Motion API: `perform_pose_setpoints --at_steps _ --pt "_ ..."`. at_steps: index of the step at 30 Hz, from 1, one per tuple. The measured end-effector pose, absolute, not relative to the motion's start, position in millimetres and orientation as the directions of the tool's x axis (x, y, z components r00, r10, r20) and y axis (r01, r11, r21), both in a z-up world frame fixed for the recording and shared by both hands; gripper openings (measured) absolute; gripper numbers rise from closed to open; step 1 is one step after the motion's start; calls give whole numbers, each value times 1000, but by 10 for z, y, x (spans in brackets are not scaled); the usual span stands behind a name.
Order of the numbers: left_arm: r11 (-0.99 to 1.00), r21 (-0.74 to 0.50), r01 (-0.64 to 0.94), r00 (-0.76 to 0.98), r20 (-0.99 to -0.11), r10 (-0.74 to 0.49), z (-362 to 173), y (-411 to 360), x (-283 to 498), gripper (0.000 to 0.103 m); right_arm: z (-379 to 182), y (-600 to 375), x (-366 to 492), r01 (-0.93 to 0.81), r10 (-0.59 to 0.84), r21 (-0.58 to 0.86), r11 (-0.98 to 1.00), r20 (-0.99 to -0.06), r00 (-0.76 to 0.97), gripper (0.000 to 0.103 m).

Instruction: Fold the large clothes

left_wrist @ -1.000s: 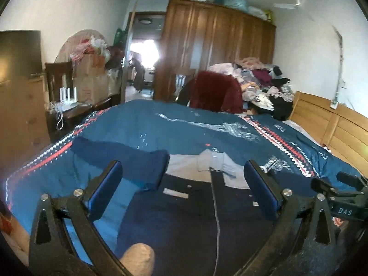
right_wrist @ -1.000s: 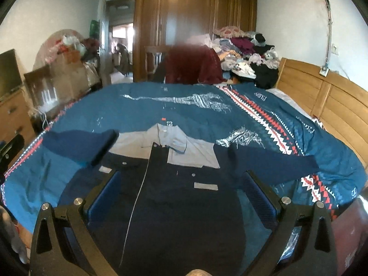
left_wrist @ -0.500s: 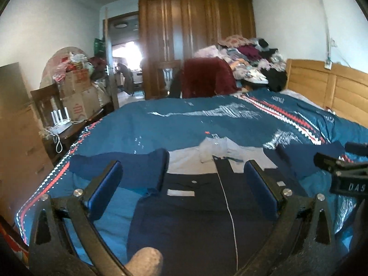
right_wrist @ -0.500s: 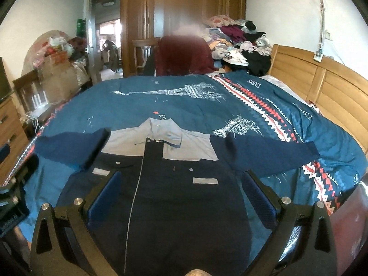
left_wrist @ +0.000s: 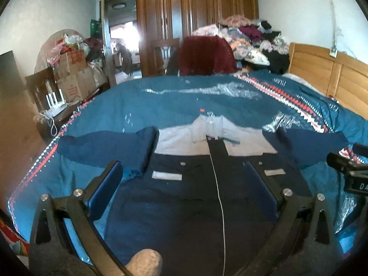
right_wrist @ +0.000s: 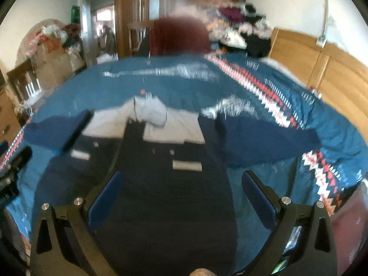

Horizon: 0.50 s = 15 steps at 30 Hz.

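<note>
A dark navy jacket (left_wrist: 195, 197) (right_wrist: 161, 195) with a light grey yoke and collar lies flat, front up, on the blue patterned bedspread (left_wrist: 161, 105). Its sleeves spread out to the left (left_wrist: 101, 147) and right (left_wrist: 310, 147). My left gripper (left_wrist: 184, 184) hovers open over the jacket's lower front, nothing between its blue pads. My right gripper (right_wrist: 181, 193) is also open above the jacket's lower right side; that view is motion-blurred. The other gripper's body shows at the right edge of the left wrist view.
A wooden headboard (left_wrist: 326, 73) runs along the right. Behind the bed stand a wardrobe (left_wrist: 195, 11), a chair draped in dark red cloth (left_wrist: 204, 55) and a heap of clothes (left_wrist: 253, 34). Cardboard boxes (left_wrist: 71, 73) and a dresser crowd the left.
Both views have swung right and drawn in lower over the jacket, which now sits more centred. Both grippers stay open and the jacket has not moved.
</note>
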State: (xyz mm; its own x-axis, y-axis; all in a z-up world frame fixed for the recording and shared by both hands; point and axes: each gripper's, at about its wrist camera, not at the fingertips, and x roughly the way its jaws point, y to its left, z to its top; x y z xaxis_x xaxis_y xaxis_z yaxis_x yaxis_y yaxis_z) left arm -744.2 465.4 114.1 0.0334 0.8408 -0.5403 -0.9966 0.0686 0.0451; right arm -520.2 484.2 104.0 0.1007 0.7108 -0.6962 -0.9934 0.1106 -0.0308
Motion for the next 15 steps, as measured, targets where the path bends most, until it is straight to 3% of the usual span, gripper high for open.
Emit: perform_pose_setpoints --at_steps 5,8,11,13,15 --pt "92 46 -995 44 -620 783 477 5024 -7247 103 -121 5214 -4881 -967 543 -239 85 -803 247 101" --pt "94 69 -993 16 -714 699 -31 5332 -7126 103 -688 5330 -4753 -969 454 -246 24 -861 230 99" --pt "81 87 -993 -21 -796 605 -417 5528 -7065 103 -924 5326 -4501 -993 442 -107 43 -889 115 103" --pt "72 78 -994 -20 -804 594 -477 5526 -7061 103 -1009 5337 -4190 -993 420 104 63 -905 -68 103" --pt "71 59 -996 -5 -803 596 -452 5474 -7075 103 -983 5338 -4061 -986 373 165 -35 -913 -166 103"
